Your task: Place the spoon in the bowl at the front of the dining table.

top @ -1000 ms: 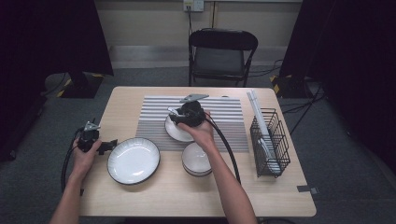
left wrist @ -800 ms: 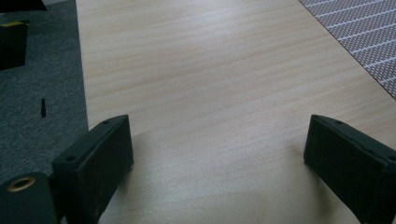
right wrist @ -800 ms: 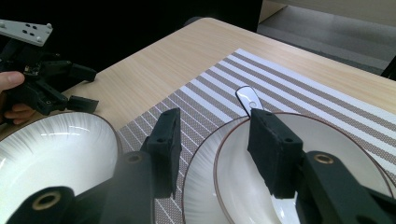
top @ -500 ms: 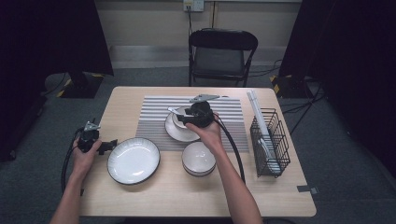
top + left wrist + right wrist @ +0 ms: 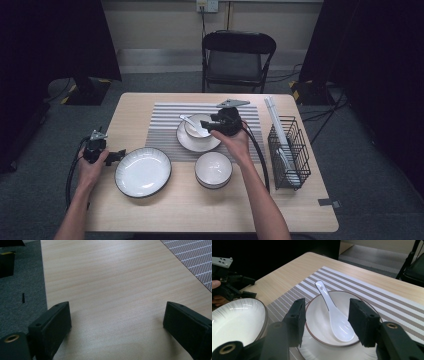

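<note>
A white spoon [image 5: 332,312] lies in a small white bowl [image 5: 317,322] with a thin brown rim, its scoop low in the hollow and its handle leaning up over the far edge; the bowl stands on a white saucer [image 5: 187,142] on the striped mat [image 5: 165,117] near the middle of the table [image 5: 130,107]. The spoon looks like glazed ceramic, so I would judge it light, stiff, slick and quick to chip if dropped; the flat handle, where it rises clear of the rim, looks the safest place to pinch, with a firm squeeze across its narrow sides. The right gripper [image 5: 325,315] hangs just behind the bowl, its jaws apart with nothing pressed between them, and they have just been opening wider. Off near the table's left edge the left gripper [image 5: 112,156] rests in the person's hand with its jaws spread wide over bare wood. A large black-rimmed plate [image 5: 143,171] lies just beside it, a second bowl [image 5: 213,169] sits in front of the saucer, and a black wire rack [image 5: 289,152] stands at the right.
</note>
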Demonstrator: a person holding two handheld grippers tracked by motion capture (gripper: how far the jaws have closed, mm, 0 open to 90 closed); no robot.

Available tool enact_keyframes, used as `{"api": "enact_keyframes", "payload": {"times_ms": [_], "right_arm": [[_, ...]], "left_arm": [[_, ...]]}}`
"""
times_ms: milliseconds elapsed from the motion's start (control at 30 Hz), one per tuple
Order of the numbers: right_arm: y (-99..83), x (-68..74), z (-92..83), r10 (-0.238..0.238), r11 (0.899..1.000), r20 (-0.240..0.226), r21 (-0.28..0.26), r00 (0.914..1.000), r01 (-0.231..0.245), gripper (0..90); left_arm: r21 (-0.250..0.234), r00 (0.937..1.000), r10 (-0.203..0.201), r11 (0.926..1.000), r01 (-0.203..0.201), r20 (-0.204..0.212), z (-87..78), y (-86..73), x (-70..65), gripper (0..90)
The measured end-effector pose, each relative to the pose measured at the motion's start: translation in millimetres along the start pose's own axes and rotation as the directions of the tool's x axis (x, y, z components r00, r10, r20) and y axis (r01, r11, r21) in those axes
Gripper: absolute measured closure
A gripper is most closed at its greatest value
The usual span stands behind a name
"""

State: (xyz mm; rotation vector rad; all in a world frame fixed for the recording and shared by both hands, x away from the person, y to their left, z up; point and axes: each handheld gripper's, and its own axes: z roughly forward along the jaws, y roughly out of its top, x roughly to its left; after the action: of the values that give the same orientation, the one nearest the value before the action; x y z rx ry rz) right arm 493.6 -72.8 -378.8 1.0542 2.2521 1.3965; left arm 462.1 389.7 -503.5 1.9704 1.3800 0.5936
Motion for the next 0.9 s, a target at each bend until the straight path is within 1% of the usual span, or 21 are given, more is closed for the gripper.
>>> {"api": "enact_keyframes", "payload": {"times_ms": [100, 267, 367, 567, 667, 767, 900], "right_arm": [[-1.6, -4.0, -6.0, 0.002, 1.0, 0.023, 0.002, 0.9997, -0.002, 46.8], [-4.3, -11.5, -19.5, 0.012, 1.0, 0.043, -0.014, 0.999, -0.012, 45.5], [-5.6, -15.6, -27.7, 0.001, 1.0, 0.07, -0.016, 0.9976, 0.0, 44.9], [-4.6, -21.0, -43.6, 0.006, 0.999, 0.095, -0.045, 0.9954, -0.001, 44.5], [-5.0, -24.7, -49.9, 0.018, 0.999, 0.109, -0.049, 0.9939, -0.012, 44.1], [-6.2, -28.8, -55.2, 0.022, 0.999, 0.124, -0.039, 0.9921, -0.017, 44.0], [-6.3, -34.2, -63.5, 0.034, 0.998, 0.144, -0.048, 0.9889, -0.027, 42.7]], "left_arm": [[0.0, 1.0, 0.0, 1.0, 0.0, 0.0, 0.0, 0.0, 0.0, 7.3], [0.0, 1.0, 0.0, 1.0, 0.0, 0.0, 0.0, 0.0, 0.0, 7.3], [0.0, 1.0, 0.0, 1.0, 0.0, 0.0, 0.0, 0.0, 0.0, 7.3], [0.001, 1.0, 0.002, 1.0, -0.002, 0.0, -0.1, 0.0, 0.2, 7.3], [-0.001, 1.0, 0.0, 1.0, 0.0, 0.0, 0.1, -0.1, 0.0, 7.3], [-0.001, 1.0, -0.003, 1.0, 0.003, 0.002, 0.1, -0.1, -0.2, 7.3], [-0.001, 1.0, -0.003, 1.0, 0.003, 0.002, 0.1, -0.1, -0.2, 7.3]]}}
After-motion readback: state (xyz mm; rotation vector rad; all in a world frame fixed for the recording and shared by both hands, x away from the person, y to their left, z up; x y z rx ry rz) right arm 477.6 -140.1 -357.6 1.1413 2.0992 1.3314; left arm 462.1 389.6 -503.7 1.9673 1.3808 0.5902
